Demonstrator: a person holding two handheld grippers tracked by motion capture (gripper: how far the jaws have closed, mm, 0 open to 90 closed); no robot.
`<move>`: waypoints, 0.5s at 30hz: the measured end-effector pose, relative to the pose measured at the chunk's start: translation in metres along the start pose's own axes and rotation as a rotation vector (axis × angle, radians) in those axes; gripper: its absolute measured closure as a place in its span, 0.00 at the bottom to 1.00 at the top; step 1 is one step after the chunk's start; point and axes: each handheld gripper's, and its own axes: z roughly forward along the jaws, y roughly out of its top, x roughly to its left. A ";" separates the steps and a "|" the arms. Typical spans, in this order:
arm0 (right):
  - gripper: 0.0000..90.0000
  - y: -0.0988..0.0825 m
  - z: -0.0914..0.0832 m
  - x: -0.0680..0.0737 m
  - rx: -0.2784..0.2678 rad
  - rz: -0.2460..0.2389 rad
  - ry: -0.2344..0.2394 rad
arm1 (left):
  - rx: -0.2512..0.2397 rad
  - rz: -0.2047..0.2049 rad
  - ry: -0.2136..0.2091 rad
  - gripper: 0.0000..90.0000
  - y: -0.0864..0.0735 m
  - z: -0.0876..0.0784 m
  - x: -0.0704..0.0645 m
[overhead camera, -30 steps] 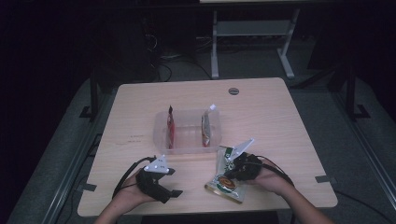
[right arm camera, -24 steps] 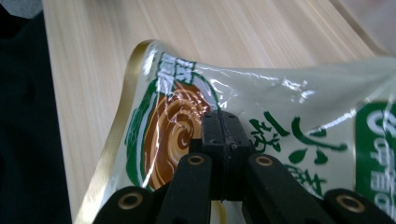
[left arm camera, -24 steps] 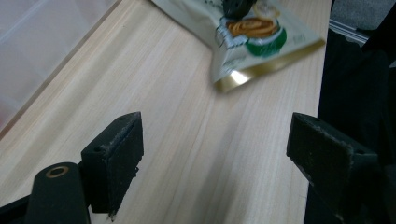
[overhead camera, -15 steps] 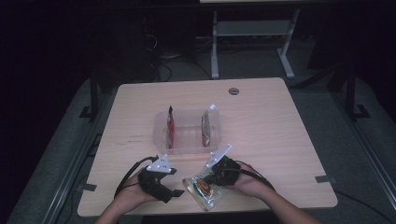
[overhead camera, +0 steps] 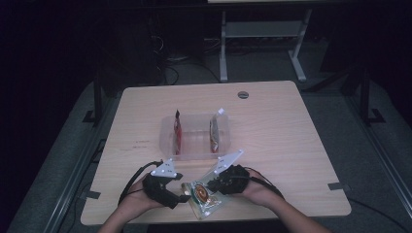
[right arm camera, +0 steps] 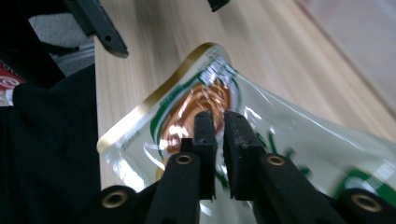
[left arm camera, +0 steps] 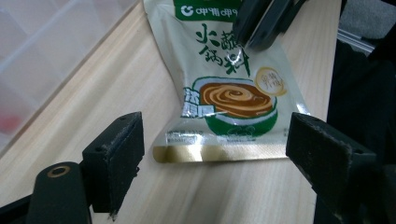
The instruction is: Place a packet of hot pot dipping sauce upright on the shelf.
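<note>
A pale green sauce packet (overhead camera: pixel 200 194) with a brown swirl lies flat on the wooden table near its front edge (left arm camera: pixel 224 93). My left gripper (overhead camera: pixel 180 196) sits just left of it. It is open wide (left arm camera: pixel 217 154), and the packet's gold bottom edge lies just beyond its fingertips. My right gripper (overhead camera: pixel 211 187) reaches over the packet from the right (right arm camera: pixel 219 121). Its jaws have just been opening and stand a narrow gap apart above the packet's shiny face (right arm camera: pixel 289 135), with nothing visibly pinched.
A clear plastic bin (overhead camera: pixel 167 141) stands behind the grippers at mid-table. One packet (overhead camera: pixel 178 131) stands upright at its left end and another (overhead camera: pixel 214 131) at its right end. The table's front edge is close under both hands. The floor around is dark.
My right gripper has carried the packet leftward along the front of the table to just beside the left gripper. The left gripper has stayed in place.
</note>
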 end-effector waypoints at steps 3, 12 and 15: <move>0.76 -0.010 -0.015 -0.004 -0.017 0.040 -0.018 | -0.014 -0.012 0.010 0.19 0.004 0.001 0.000; 0.49 -0.049 -0.056 -0.011 -0.026 0.150 -0.098 | 0.000 -0.001 -0.002 0.16 0.026 0.018 -0.008; 0.45 -0.061 -0.067 -0.013 -0.027 0.175 -0.137 | 0.033 0.014 0.000 0.15 0.034 0.027 -0.010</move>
